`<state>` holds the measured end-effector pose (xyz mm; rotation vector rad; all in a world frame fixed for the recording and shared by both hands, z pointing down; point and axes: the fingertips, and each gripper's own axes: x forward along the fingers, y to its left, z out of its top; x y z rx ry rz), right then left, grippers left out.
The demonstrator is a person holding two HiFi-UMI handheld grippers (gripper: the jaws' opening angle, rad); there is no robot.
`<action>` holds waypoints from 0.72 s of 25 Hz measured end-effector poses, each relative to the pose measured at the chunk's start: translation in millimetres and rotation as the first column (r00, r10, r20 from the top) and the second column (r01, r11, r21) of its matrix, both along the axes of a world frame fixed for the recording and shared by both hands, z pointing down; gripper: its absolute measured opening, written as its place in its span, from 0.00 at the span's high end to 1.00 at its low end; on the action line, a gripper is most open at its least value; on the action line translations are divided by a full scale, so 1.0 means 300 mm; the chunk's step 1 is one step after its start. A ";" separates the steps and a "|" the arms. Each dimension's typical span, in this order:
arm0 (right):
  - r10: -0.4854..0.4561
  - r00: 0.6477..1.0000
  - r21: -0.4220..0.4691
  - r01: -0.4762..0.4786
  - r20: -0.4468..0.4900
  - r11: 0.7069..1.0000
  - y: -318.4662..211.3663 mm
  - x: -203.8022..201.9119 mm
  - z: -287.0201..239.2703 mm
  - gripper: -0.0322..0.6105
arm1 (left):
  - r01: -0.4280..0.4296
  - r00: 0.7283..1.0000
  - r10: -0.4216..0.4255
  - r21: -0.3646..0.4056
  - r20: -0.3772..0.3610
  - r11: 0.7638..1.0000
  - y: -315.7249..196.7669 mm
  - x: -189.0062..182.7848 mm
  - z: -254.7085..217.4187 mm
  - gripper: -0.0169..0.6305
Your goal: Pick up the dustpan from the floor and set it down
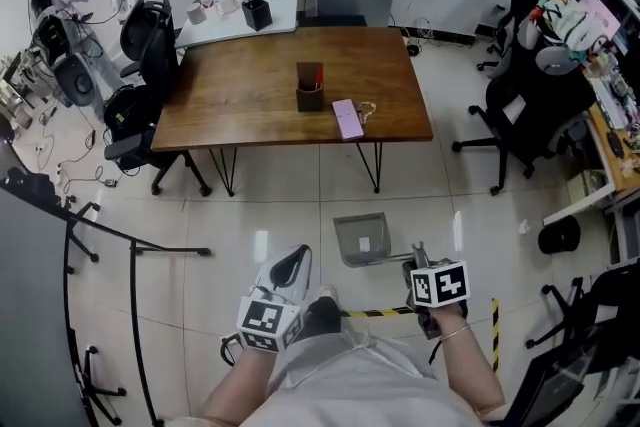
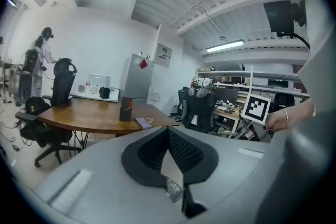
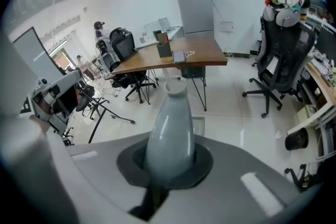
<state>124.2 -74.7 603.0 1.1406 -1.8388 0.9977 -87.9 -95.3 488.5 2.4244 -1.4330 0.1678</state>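
The grey dustpan [image 1: 360,237] hangs a little above the tiled floor, in front of the person. My right gripper [image 1: 416,262] is shut on its handle. In the right gripper view the rounded grey handle [image 3: 169,131] juts out from between the jaws and points steeply down at the floor. A corner of the pan shows just past it. My left gripper [image 1: 291,267] is held to the left of the dustpan, apart from it. Its jaws [image 2: 168,131] meet at the tips with nothing between them, and it points almost level towards the table.
A wooden table [image 1: 240,120] stands ahead with a dark pen holder [image 1: 310,94] and a pink notebook [image 1: 348,118]. Office chairs [image 1: 528,105] stand at the right and at the far left [image 1: 150,50]. Black stand legs [image 1: 135,240] spread at the left. Striped tape [image 1: 385,312] marks the floor.
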 end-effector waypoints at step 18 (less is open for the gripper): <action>-0.141 0.989 0.037 0.139 0.034 0.990 0.479 0.055 -0.106 0.95 | 0.071 0.997 -0.074 0.082 0.036 0.994 0.518 0.138 -0.121 0.95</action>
